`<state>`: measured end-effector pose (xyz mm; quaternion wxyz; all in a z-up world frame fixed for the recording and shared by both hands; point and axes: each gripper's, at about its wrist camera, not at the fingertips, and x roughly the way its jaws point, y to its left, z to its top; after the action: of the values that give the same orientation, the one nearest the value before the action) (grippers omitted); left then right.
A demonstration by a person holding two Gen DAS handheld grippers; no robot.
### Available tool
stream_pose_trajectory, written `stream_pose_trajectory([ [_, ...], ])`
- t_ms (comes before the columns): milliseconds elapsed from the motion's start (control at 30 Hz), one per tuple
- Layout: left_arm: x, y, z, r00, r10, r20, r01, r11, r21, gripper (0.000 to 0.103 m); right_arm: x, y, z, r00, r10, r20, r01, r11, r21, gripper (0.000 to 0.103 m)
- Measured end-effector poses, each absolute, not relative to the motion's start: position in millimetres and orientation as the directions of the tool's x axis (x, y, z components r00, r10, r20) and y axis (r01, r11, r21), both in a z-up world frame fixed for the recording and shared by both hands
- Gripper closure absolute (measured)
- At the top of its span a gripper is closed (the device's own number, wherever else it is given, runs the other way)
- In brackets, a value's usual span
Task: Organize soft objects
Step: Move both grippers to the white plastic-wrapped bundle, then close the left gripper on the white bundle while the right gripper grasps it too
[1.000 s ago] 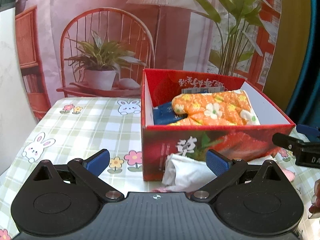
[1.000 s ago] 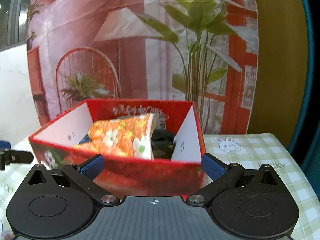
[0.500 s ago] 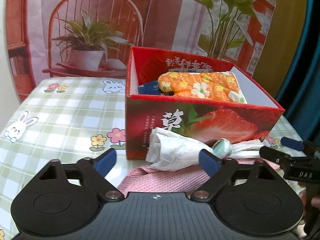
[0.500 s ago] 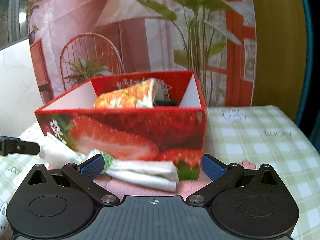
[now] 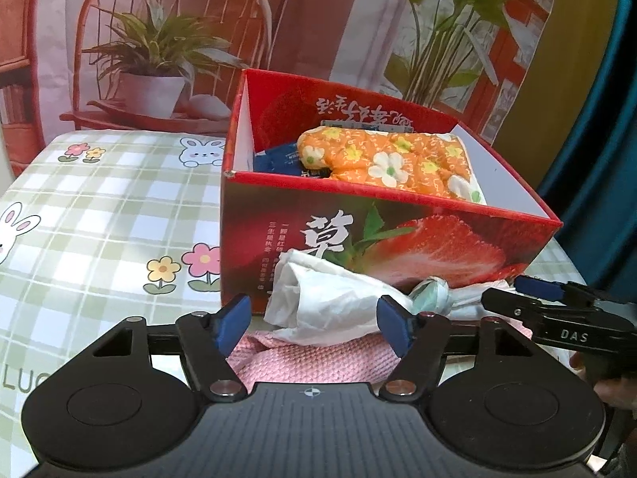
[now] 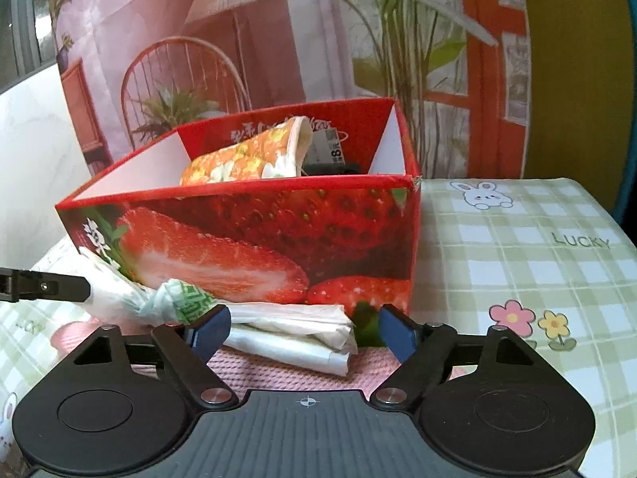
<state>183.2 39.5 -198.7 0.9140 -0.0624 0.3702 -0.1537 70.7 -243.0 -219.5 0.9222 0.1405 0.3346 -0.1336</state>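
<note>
The left gripper [image 5: 314, 323] and the right gripper [image 6: 304, 328] both tilt downward, side by side near the table's front edge. Their jaws have just been closing yet stand apart, the blue pads [image 5: 392, 324] pressing on nothing.

A checked tablecloth [image 5: 99, 207] bears a strawberry box [image 5: 398, 247] and pink towel [image 5: 318, 362].

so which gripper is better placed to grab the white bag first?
Probably left. The left gripper frames the white bag's bulky bunched end; the right gripper only frames its flatter tail. Both have been closing, neither pinching yet.
</note>
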Motion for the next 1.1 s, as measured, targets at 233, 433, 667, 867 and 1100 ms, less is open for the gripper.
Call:
stream_pose_trajectory([
  [233, 186, 38, -204, 0.676, -0.361, -0.642, 0.236, 0.932, -0.275, 0.032, 76, -253, -231, 0.747, -0.070, -0.661, 0.360, 0.879, 0.313, 0.035],
  [433, 187, 34, -207, 0.658, -0.383, -0.649, 0.256, 0.924, -0.285, 0.052, 76, -255, -235, 0.748, -0.059, -0.661, 0.356, 0.876, 0.325, 0.035],
  [667, 185, 35, -211, 0.647, -0.396, -0.651, 0.253, 0.918, -0.307, 0.057, 80, -251, -239, 0.736, -0.065, -0.674, 0.360, 0.881, 0.308, 0.028],
  [867, 185, 33, -213, 0.641, -0.400, -0.655, 0.251, 0.916, -0.314, 0.058, 84, -251, -241, 0.728, -0.053, -0.683, 0.360, 0.878, 0.315, 0.025],
  [1100, 175, 35, -206, 0.661, -0.397, -0.636, 0.241, 0.916, -0.321, 0.059, 72, -248, -227, 0.756, -0.042, -0.653, 0.349, 0.871, 0.347, 0.046],
])
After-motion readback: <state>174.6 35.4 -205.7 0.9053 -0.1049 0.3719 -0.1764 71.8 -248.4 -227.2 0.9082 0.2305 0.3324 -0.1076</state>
